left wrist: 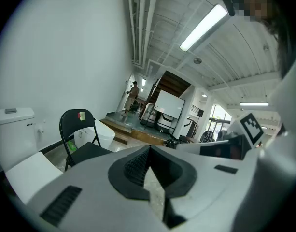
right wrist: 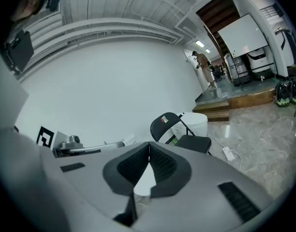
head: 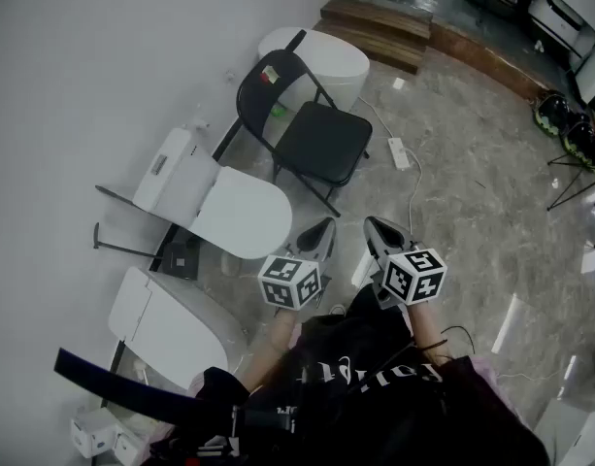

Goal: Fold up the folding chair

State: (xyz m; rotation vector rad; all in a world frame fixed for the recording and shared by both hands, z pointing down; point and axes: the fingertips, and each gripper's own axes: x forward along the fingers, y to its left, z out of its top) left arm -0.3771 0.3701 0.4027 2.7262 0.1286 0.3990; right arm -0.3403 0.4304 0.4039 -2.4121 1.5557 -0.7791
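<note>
1. At the left of the head view, white toilets (head: 241, 212) are lining the wall, and another one (head: 316, 56) is sitting close behind the folding chair (head: 321, 142). The chair's back could be knocking that bowl if you are swinging it rearward while collapsing it.
2. The chair is standing fully unfolded in the upper middle of the frame, well apart from both grippers, so the folding is not yet under way.
3. You are holding the left gripper (head: 321, 233) low in the centre with its jaws pressed fully together and nothing between them; its own view (left wrist: 148, 151) is showing the pads meeting. Reaching the frame like this, you would be pushing the chair instead of gripping it.
4. Just to its right, the right gripper (head: 382, 233) is likewise closed tight and carrying nothing (right wrist: 148, 146). The thin metal tubing is probably going to slip in a shallow pinch.
5. Farther right, a power strip (head: 401, 153) and its cable are lying near the chair's front legs; dragging the legs there could be snagging them.
</note>
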